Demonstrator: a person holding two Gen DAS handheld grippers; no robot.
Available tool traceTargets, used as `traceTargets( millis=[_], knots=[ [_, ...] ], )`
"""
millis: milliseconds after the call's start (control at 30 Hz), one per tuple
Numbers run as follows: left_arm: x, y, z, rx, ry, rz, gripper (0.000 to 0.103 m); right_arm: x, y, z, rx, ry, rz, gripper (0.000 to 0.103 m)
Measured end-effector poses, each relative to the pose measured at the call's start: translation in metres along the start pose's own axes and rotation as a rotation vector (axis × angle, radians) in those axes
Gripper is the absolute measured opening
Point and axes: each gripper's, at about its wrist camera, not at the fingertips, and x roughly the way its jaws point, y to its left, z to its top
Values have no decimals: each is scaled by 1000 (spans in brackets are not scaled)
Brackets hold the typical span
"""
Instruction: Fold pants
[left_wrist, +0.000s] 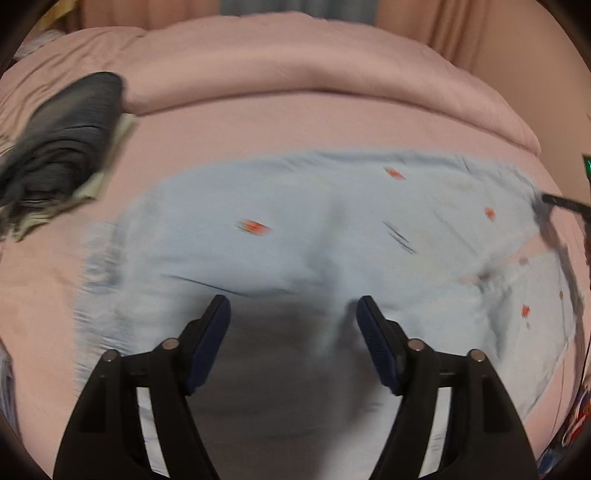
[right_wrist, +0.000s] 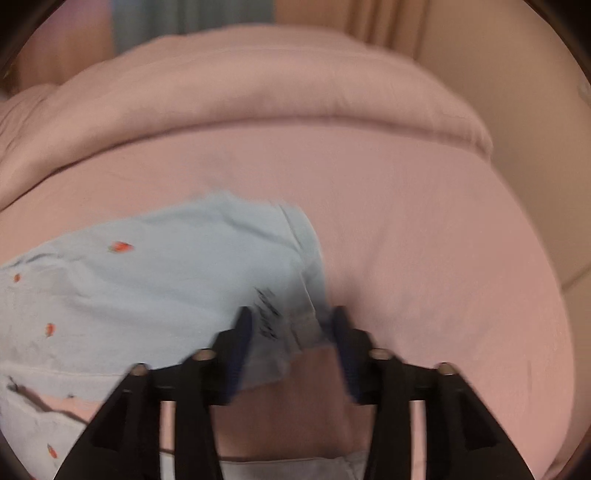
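Pants (left_wrist: 295, 229) flat on bed (left_wrist: 332, 129) — both grippers, left (left_wrist: 293, 314) and right (right_wrist: 291, 325), open; right fingers straddle the hem, so grab it next.

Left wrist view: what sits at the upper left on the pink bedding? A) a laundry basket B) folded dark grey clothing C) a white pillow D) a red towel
B: a stack of dark grey clothing lies on the pink bedding, beyond the light blue pants.
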Motion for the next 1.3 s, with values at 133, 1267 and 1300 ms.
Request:
traceTargets(
  millis=[133, 1267, 1300],
  knots=[
    [6, 55, 27, -58, 16, 50, 80, -4, 62, 19, -180, -29, 217, 54],
    [-19, 135, 36, -29, -28, 79, 23, 36, 251, 54, -720, 28, 194, 3],
    [-36, 128, 34, -4, -74, 102, 23, 20, 246, 53, -715, -18, 182, 3]
  ],
)
